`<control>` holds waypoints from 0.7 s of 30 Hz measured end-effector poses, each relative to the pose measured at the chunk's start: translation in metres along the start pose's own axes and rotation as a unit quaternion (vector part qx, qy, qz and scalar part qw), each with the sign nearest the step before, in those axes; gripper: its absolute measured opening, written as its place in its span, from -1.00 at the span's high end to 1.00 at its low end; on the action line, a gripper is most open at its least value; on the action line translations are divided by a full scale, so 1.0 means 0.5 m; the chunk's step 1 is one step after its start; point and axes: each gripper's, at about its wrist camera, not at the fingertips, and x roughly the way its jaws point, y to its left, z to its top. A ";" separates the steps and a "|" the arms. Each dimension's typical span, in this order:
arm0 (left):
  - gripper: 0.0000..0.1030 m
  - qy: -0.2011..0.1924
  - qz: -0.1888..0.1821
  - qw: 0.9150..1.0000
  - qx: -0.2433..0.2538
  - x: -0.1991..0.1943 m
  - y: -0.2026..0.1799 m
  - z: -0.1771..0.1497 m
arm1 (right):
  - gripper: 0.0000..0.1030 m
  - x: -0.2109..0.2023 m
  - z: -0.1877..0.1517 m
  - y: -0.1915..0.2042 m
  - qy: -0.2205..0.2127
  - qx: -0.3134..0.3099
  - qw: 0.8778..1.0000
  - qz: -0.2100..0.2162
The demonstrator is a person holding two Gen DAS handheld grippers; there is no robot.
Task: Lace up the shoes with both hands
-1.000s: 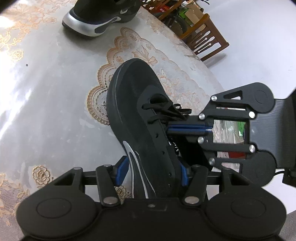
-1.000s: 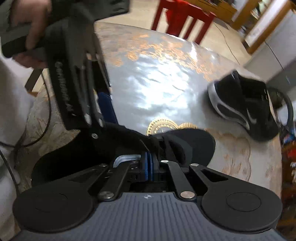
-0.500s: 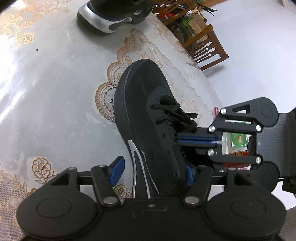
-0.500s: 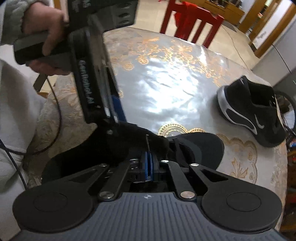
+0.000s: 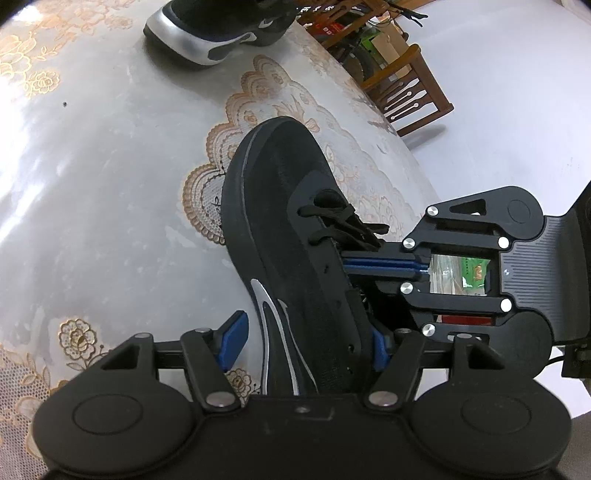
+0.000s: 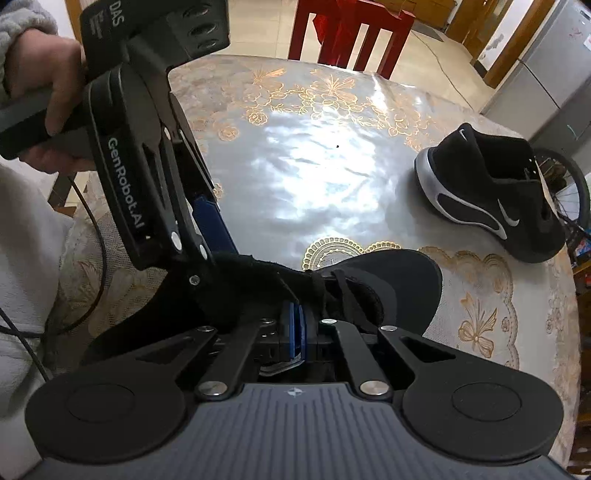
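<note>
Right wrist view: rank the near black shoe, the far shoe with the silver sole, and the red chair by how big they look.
1. Near black shoe, though it is closest to the camera and partly hidden.
2. Far shoe with the silver sole.
3. Red chair, cut off by the frame, so its place is unsure.

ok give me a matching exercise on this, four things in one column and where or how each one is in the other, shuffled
1. black shoe
2. silver-soled shoe
3. right gripper
4. red chair

a. beyond the table
b. shut, at the laces
c. between the fingers of the open left gripper
d. on its own, near the table's far edge

Pairs: 1-c, 2-d, 3-b, 4-a
</note>
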 end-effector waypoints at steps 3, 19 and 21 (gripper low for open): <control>-0.23 -0.001 0.003 1.000 0.001 -0.001 0.000 0.000 | 0.94 -0.007 0.001 0.009 -0.006 -0.017 1.000 0.010; -0.27 0.000 0.005 1.000 0.001 -0.003 0.004 0.001 | 0.94 -0.019 -0.009 0.002 0.001 0.000 1.000 0.024; -0.28 0.001 0.005 1.000 0.001 -0.002 0.003 0.001 | 0.94 -0.017 -0.010 0.001 0.001 0.006 1.000 0.024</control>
